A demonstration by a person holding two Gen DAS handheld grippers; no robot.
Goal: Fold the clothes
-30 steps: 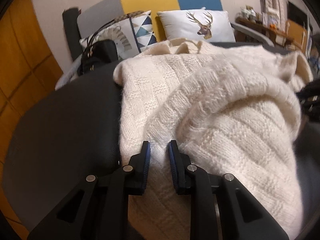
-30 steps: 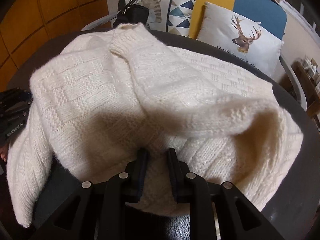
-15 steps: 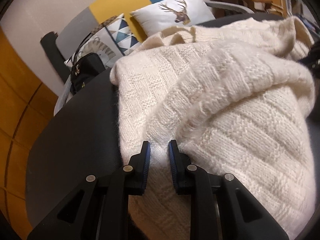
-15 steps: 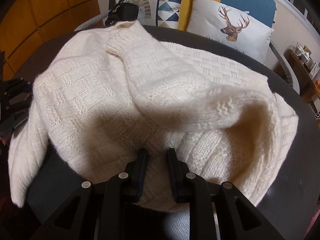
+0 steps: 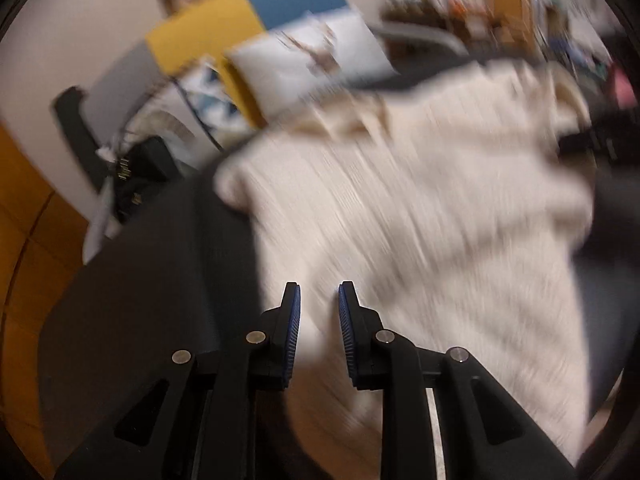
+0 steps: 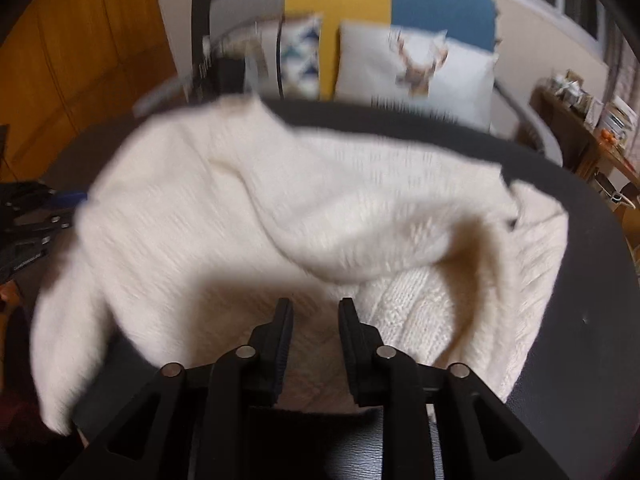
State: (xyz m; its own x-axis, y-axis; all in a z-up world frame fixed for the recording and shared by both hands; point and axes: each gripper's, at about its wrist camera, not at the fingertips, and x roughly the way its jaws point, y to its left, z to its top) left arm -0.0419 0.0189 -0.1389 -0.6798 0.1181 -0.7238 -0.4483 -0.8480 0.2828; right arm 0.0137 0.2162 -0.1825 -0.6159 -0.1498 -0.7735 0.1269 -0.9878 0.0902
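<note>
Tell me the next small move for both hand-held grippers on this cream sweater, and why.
Probably carry the pinched near edge a little farther toward the pillows, then lower it. The left hand-held gripper and right hand-held gripper each seem to have sweater knit between their fingers, though blur hides the grip. A fold already bulges above the dark table, and the far part still lies uncovered.

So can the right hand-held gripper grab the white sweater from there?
Probably yes: the right hand-held gripper has its jaws apart with the white sweater directly ahead on the dark table, nothing between them.
</note>
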